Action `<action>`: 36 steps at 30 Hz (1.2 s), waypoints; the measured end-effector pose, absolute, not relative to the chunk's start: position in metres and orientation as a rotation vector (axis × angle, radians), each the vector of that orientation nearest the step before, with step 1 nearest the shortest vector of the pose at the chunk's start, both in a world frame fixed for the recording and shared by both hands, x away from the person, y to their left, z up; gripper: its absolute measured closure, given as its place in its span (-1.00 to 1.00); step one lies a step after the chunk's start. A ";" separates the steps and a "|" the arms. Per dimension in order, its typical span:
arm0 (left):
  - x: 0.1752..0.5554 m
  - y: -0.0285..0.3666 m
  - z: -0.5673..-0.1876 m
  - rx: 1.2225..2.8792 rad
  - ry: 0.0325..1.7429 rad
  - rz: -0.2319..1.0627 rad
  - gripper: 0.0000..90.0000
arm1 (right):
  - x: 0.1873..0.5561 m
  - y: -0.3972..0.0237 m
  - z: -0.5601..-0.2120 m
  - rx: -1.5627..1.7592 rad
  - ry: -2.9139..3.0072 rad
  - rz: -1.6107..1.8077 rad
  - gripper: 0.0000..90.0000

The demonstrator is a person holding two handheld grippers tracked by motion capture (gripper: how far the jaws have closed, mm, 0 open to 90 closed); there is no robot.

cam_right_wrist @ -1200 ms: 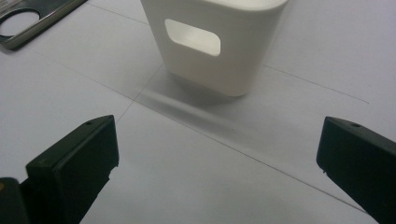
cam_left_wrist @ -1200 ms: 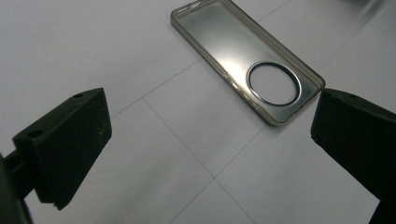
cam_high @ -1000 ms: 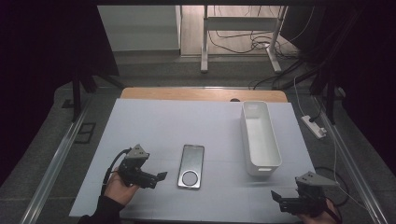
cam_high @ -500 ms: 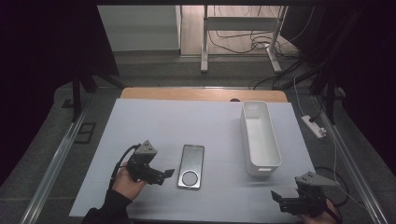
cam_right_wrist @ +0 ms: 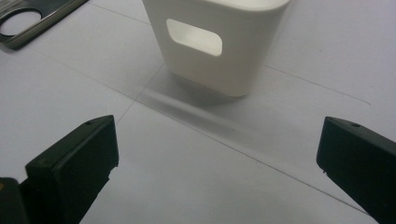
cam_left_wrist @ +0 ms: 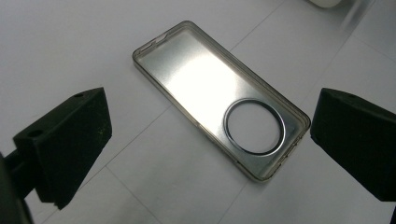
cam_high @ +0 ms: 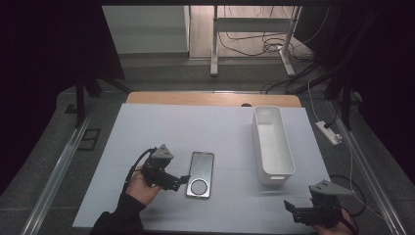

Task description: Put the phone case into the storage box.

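Lying flat on the white worktop [cam_high: 147, 127], the clear phone case [cam_high: 200, 174] is approached by the left claw [cam_high: 182, 180], spread wide and empty; so thin an edge could be pushed aside rather than gripped. Farther right stands the white bin [cam_high: 272, 144], and the right claw [cam_high: 289, 207] hangs wide open, empty.

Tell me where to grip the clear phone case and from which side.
Grip the phone case across its two long raised side rims, near mid-length, coming from above: it lies flat and open side up, so its rims are the only edges to pinch. The left gripper is open beside it.
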State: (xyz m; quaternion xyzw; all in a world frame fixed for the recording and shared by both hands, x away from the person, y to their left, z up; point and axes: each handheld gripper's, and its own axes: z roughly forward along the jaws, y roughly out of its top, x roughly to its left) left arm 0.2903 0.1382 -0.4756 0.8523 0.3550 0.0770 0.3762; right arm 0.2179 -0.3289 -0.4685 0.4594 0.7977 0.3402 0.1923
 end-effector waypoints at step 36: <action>0.315 0.094 -0.480 2.314 0.869 0.188 -0.39 | 0.219 -0.328 -0.469 1.284 2.253 0.948 -1.00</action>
